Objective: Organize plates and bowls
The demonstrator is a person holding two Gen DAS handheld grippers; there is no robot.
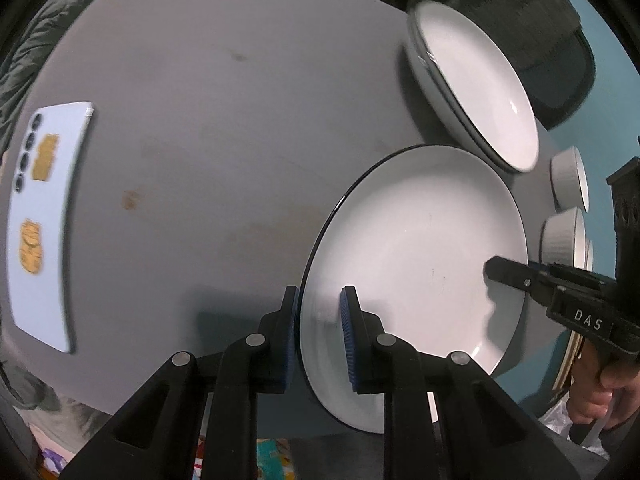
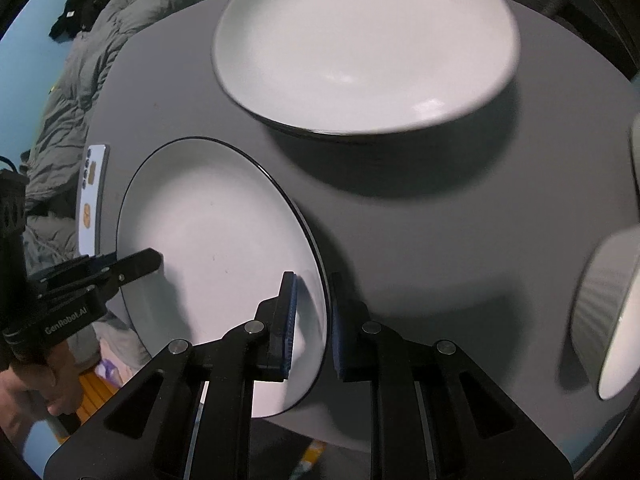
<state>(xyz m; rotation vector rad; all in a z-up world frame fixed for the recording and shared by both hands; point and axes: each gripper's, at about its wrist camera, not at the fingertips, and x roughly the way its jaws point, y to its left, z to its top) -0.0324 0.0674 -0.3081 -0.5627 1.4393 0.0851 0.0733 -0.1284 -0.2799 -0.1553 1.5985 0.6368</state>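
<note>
A white plate with a thin dark rim (image 1: 416, 248) (image 2: 216, 232) is held between both grippers at the near edge of the grey round table (image 1: 200, 120) (image 2: 420, 240). My left gripper (image 1: 319, 294) is shut on the plate's left rim, one blue pad above it and one below. My right gripper (image 2: 312, 280) is shut on the opposite rim. Each gripper shows in the other's view, the right gripper (image 1: 500, 272) and the left gripper (image 2: 148, 260). A stack of larger white plates (image 1: 480, 80) (image 2: 360, 40) stands farther back.
Two ribbed white bowls (image 1: 568, 178) (image 1: 560, 236) stand at the table's right edge, one of them a bowl close on the right (image 2: 604, 312). A pale phone (image 1: 48, 216) (image 2: 92, 192) lies at the left. A grey padded jacket (image 2: 72, 112) is heaped beyond the table.
</note>
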